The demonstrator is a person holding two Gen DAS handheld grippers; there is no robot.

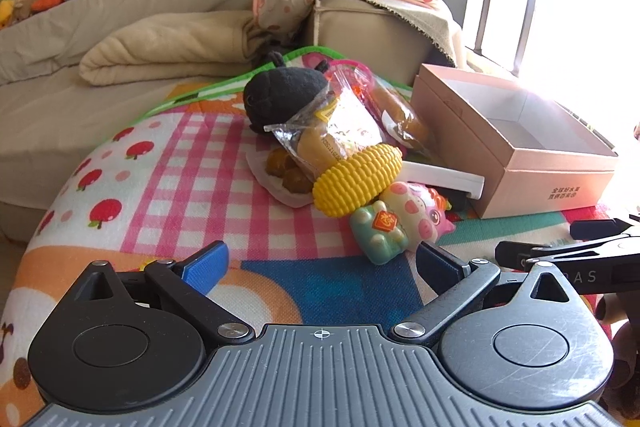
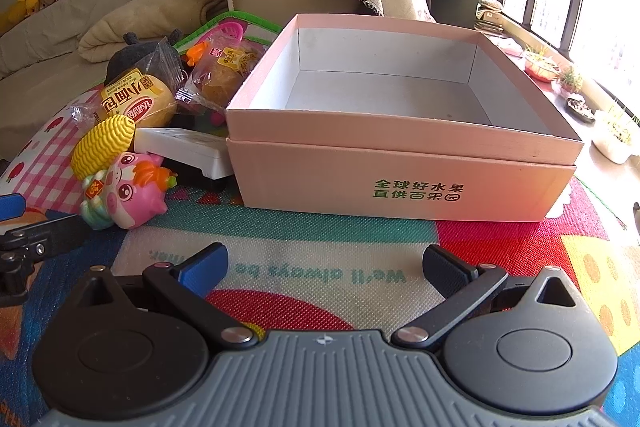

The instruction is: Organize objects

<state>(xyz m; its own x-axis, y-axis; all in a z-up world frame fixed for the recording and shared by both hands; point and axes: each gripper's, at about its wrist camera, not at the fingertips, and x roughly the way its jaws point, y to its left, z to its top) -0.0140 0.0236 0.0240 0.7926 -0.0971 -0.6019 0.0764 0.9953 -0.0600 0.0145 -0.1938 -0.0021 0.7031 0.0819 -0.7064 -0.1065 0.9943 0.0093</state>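
My left tongs (image 1: pixel 320 263) hang low over the play mat, jaws spread wide with nothing between the blue pads. My right tongs (image 2: pixel 324 267) sit just as low and just as wide apart, level beside the left, gripping nothing.

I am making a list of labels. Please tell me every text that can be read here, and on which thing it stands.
"全球好水果 直供百果园": green print on the pink box.
"小面包": bread packet, seen rotated; its smaller print is too small to read.
"We'll always be": play mat, upside down; the rest is blurred.
Red tag on the green toy: unreadable.
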